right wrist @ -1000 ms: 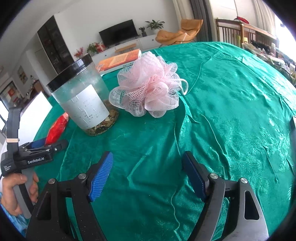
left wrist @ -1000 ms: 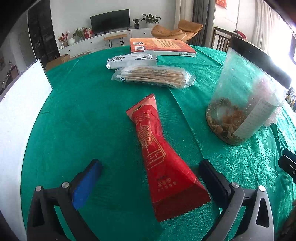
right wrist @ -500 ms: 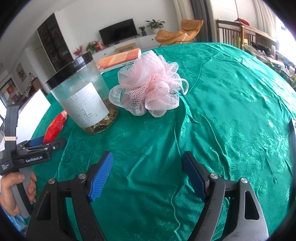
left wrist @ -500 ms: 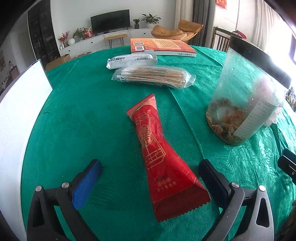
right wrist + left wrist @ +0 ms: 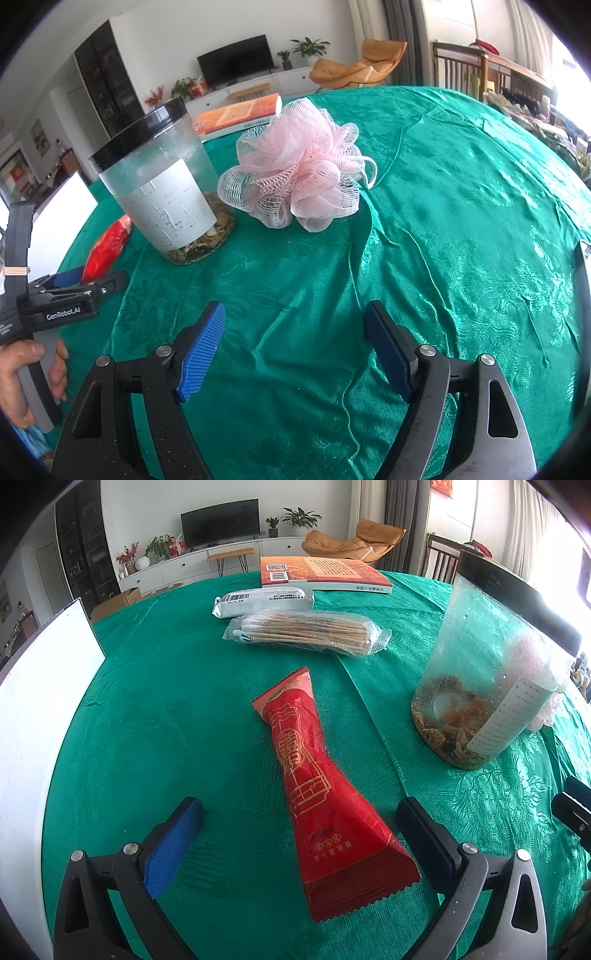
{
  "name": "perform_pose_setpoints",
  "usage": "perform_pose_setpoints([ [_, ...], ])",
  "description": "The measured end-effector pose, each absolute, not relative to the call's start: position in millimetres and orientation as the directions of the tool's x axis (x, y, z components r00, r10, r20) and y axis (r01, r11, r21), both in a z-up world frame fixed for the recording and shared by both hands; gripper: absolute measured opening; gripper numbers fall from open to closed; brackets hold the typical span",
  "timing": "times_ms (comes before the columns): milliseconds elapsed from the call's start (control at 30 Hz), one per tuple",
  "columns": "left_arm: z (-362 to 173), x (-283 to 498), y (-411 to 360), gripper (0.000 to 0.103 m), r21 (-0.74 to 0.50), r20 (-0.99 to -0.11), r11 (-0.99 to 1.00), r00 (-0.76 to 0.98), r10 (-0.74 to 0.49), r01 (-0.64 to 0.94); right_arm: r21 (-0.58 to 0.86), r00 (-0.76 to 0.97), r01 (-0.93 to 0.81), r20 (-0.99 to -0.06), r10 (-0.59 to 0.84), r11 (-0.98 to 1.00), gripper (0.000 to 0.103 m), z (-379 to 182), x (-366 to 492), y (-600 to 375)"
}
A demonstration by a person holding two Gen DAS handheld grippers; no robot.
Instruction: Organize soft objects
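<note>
Left gripper (image 5: 299, 827) spread wide, red packet (image 5: 325, 794) lying between the pads, untouched; right gripper (image 5: 293, 343) spread, empty, pink mesh pouf (image 5: 295, 177) well ahead; lower squarely, pinch packet mid-body, gently.

1. Tablecloth (image 5: 461, 206): green cloth, satiny sheen, woven leaf pattern, creased
2. Bath pouf (image 5: 299, 173): pink netting, airy, matt
3. Red packet (image 5: 317, 790): glossy crinkled film
4. Jar (image 5: 491, 686): cloudy clear plastic, paper label
5. Swab pack (image 5: 306, 633): clear shiny wrap
6. Left gripper (image 5: 299, 834) pads (image 5: 170, 849): blue, ribbed, matt
</note>
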State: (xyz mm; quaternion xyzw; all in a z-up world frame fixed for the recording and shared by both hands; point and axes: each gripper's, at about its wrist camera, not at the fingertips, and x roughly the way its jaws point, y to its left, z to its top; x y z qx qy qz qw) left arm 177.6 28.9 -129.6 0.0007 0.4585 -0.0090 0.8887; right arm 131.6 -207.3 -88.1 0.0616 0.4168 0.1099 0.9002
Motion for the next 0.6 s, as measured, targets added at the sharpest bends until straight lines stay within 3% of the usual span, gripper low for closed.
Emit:
perform_pose_setpoints([
  [600, -129.0, 176.2, 29.5, 0.103, -0.008, -0.815, 1.0, 0.58, -0.016, 0.017, 0.167, 0.617, -0.166, -0.751, 0.234, 0.972, 0.085, -89.4, 133.3, -200.9],
])
